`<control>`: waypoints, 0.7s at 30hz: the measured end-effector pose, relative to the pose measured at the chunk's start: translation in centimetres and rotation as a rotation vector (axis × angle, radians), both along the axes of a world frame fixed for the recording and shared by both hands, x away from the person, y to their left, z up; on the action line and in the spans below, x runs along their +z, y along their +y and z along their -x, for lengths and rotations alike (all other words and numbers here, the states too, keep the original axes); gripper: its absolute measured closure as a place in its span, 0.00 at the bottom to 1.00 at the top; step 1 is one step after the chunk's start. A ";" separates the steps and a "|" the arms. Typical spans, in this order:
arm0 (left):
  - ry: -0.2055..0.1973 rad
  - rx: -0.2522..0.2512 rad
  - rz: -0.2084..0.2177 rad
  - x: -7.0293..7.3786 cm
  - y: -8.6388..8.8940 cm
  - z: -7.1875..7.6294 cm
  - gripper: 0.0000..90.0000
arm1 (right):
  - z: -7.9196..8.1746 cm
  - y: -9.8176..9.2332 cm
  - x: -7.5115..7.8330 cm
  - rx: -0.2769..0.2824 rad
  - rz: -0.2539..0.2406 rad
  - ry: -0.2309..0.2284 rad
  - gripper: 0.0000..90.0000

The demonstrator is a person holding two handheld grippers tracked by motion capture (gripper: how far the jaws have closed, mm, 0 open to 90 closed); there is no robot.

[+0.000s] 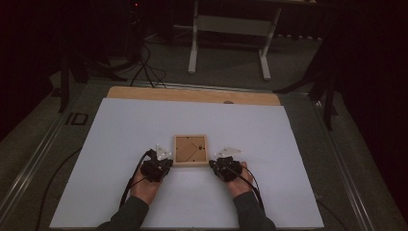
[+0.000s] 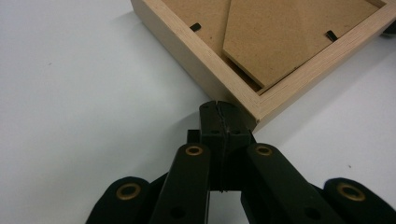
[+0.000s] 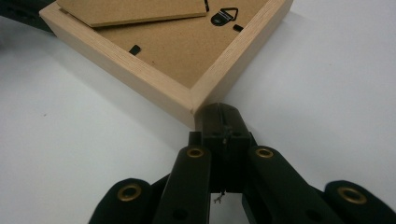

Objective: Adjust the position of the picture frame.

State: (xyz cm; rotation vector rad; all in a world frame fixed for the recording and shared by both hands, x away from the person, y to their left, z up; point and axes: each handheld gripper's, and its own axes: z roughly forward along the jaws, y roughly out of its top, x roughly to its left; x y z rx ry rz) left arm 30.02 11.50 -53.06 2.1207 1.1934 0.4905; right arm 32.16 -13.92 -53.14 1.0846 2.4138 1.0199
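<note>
A small wooden picture frame [image 1: 190, 150] lies face down on the white board [image 1: 125, 125], its brown backing with a stand flap and small black clips facing up. My left gripper [image 1: 163, 162] is shut with nothing between its jaws, its tip at the frame's near left corner [image 2: 256, 110]. In the left gripper view the closed jaw tips [image 2: 220, 114] meet right against that corner. My right gripper [image 1: 217, 164] is also shut and empty, its tip [image 3: 219, 119] touching the frame's near right corner [image 3: 191, 105]. A black hanger [image 3: 223, 17] sits on the backing.
The white board rests on a wooden tabletop [image 1: 192, 95] whose far edge shows beyond it. A white table base [image 1: 230, 29] stands on the dark floor behind. Cables [image 1: 144, 67] trail on the floor at the back left.
</note>
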 end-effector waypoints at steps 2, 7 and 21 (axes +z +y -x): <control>0.000 0.002 0.000 0.0 0.0 0.0 1.00 | -0.1 0.0 -0.1 -0.001 0.001 -0.002 1.00; 0.002 0.007 0.007 0.0 0.1 -0.2 1.00 | -0.1 0.1 -0.1 -0.001 -0.001 -0.002 1.00; -0.015 0.016 0.017 0.0 0.2 -0.4 1.00 | -0.4 0.0 -0.2 0.016 -0.007 -0.006 1.00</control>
